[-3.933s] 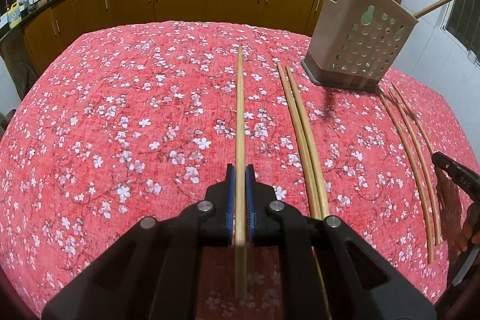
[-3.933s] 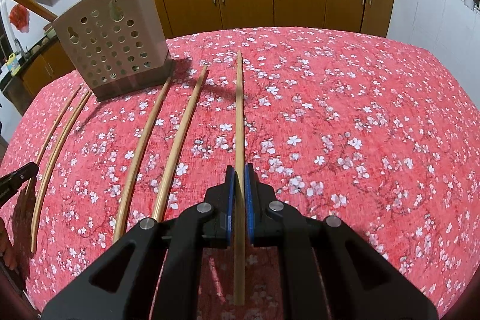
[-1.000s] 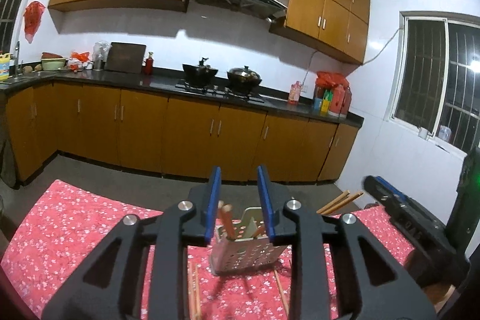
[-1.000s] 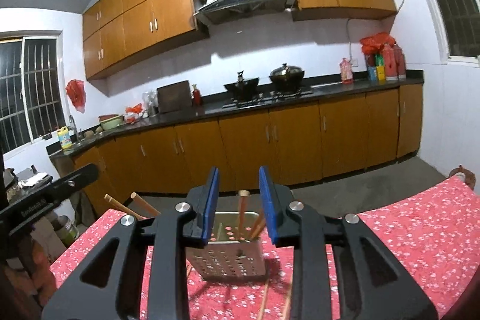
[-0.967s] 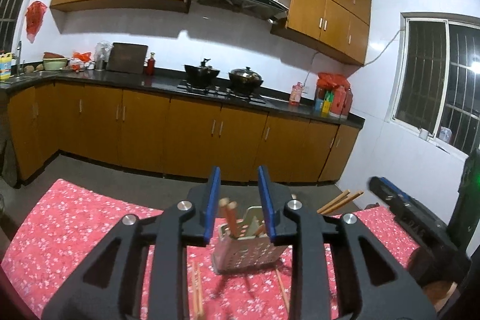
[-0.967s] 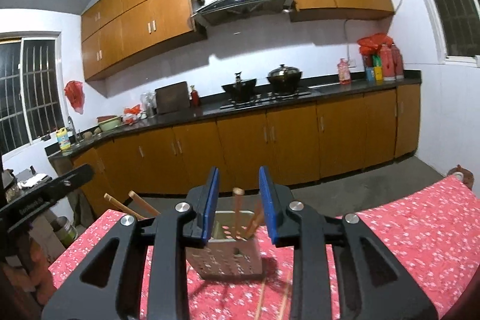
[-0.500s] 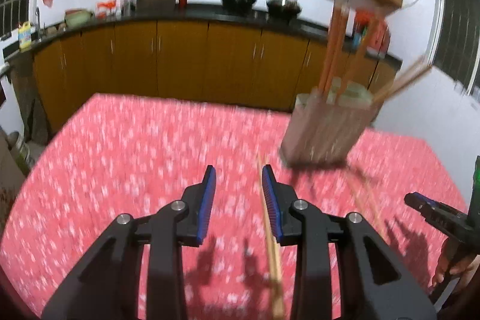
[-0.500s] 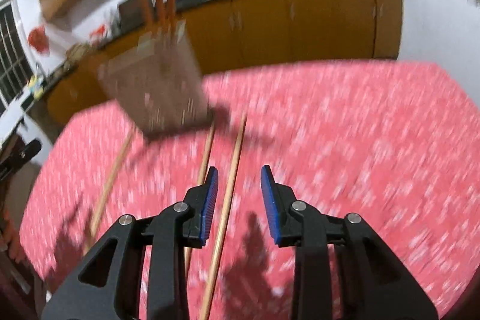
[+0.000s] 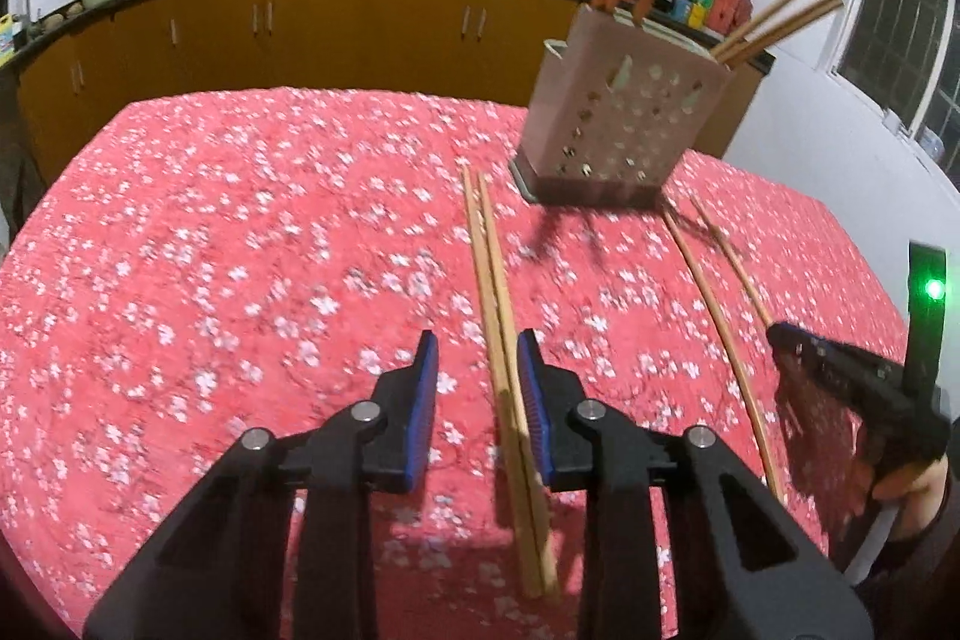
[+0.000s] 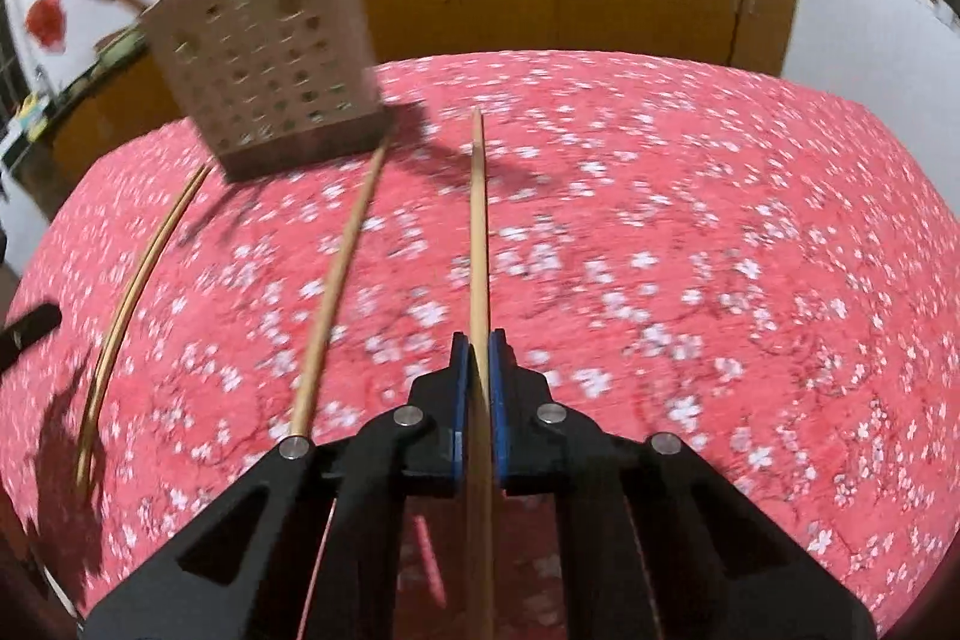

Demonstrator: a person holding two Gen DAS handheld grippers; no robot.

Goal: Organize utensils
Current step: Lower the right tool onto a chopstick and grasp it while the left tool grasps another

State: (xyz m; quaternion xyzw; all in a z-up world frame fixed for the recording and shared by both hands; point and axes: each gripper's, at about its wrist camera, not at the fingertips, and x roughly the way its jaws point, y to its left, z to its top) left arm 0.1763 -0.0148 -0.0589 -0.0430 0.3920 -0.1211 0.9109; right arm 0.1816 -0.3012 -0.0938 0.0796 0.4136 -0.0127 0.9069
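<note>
A pair of wooden chopsticks [image 9: 501, 358] lies on the red floral tablecloth [image 9: 240, 250]. My left gripper [image 9: 477, 388] straddles them with its jaws closing; the sticks lie close to the right pad and the left pad stands clear. My right gripper [image 10: 474, 358] is shut on a single chopstick [image 10: 477, 232] that points toward the beige perforated holder [image 10: 270, 70]. That holder [image 9: 624, 124] stands at the far side with several chopsticks upright in it. In the left wrist view my right gripper [image 9: 786, 340] shows at the right edge.
Two more chopsticks [image 9: 708, 292] lie right of the pair. In the right wrist view one loose chopstick [image 10: 336, 274] and a curved pair [image 10: 138, 268] lie to the left. Brown kitchen cabinets [image 9: 360, 22] with woks on the counter run behind the table.
Both grippers came down from above the holder to the tablecloth. The right one closed on a single chopstick. The left one now has a pair between its jaws.
</note>
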